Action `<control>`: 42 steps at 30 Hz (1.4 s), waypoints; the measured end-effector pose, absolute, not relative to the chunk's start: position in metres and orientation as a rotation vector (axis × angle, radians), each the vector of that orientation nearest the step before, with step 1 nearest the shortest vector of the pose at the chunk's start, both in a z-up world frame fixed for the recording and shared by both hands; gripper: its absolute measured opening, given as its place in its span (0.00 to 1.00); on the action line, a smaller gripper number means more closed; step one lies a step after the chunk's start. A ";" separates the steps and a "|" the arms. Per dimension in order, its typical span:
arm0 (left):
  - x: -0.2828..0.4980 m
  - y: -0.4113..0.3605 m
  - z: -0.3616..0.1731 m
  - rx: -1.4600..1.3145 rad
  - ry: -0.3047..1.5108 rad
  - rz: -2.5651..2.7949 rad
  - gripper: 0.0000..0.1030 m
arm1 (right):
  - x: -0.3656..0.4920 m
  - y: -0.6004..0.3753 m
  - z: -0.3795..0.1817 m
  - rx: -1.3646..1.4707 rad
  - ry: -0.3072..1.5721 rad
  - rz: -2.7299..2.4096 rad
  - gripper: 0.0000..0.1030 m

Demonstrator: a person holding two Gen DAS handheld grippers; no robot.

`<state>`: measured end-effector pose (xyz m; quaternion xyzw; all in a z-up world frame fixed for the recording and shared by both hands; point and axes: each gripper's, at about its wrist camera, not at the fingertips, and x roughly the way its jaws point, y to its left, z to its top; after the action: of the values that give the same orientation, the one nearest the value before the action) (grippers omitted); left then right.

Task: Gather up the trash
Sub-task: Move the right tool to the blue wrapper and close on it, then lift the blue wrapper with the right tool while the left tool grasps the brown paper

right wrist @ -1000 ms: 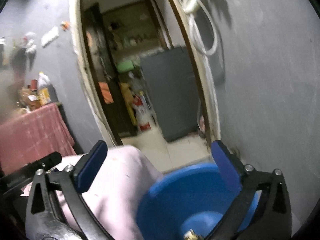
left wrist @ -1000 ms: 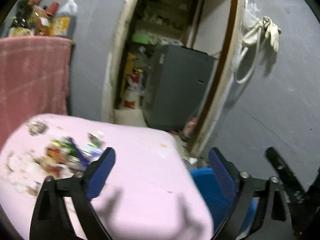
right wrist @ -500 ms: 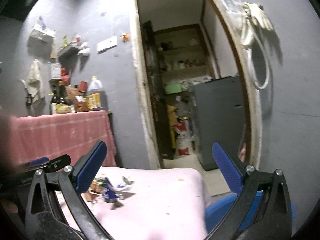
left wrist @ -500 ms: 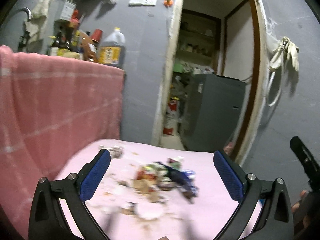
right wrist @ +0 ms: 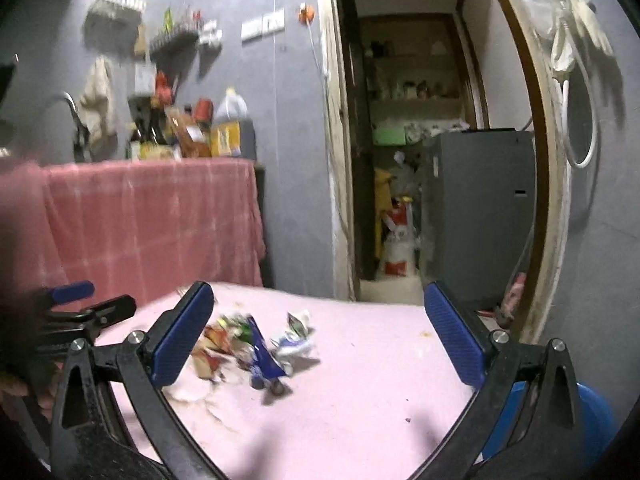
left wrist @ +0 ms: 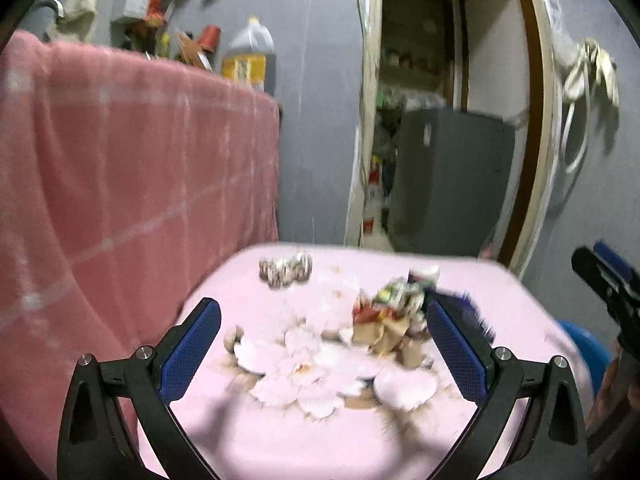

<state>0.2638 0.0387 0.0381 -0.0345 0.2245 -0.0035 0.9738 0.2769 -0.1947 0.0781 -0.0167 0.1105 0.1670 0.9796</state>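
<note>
1. We find our left gripper [left wrist: 323, 322] spread wide, holding nothing, above the pink tabletop [left wrist: 304, 440].
2. The trash pile [left wrist: 394, 312] lies ahead of it, just inside its right-side finger; one crumpled scrap [left wrist: 285, 270] sits farther ahead, apart.
3. Our right gripper [right wrist: 319, 312] is likewise spread and empty; the trash pile [right wrist: 248, 346] lies beside its left-side finger.
4. A blue basin [right wrist: 592, 416] shows beyond the table edge, outside that gripper's right-side finger.
</note>
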 end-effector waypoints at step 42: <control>0.315 0.006 0.004 -0.191 0.810 -0.304 0.07 | 0.343 -0.159 0.023 -0.084 0.651 0.598 0.08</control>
<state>0.3153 0.0059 0.0041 -0.0924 0.3918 -0.1469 0.9035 0.3429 -0.1588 0.0233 -0.0405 0.3148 0.2892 0.9031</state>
